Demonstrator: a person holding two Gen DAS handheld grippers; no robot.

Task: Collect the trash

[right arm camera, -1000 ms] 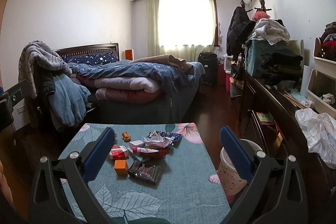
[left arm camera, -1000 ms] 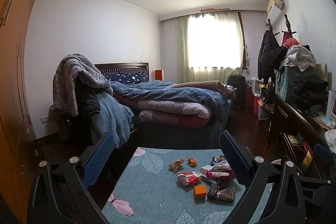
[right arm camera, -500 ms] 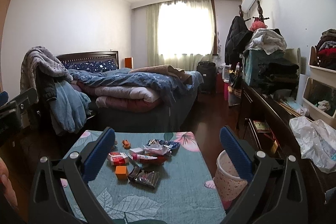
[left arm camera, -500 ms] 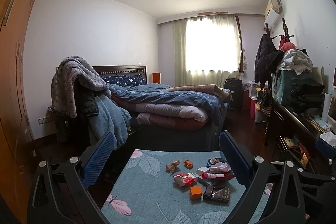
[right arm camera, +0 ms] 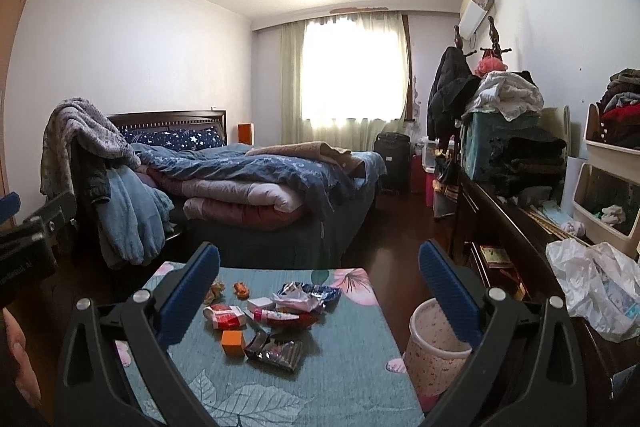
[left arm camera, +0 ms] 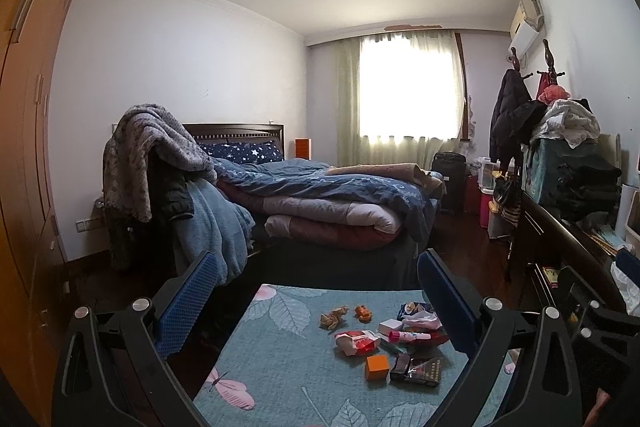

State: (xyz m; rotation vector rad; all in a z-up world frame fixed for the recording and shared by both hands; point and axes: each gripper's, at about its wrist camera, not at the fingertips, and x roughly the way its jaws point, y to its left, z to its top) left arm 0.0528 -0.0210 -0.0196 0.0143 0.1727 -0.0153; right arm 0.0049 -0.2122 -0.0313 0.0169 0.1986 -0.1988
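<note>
I judge the job not yet begun. My left tool (left arm camera: 316,291) and right tool (right arm camera: 320,285) both hang above the counter (right arm camera: 320,383) with fingers wide apart, holding nothing. All the trash (right arm camera: 276,315) lies in a loose cluster mid-counter; the bin (right arm camera: 432,351) stands just beside its right edge.
</note>
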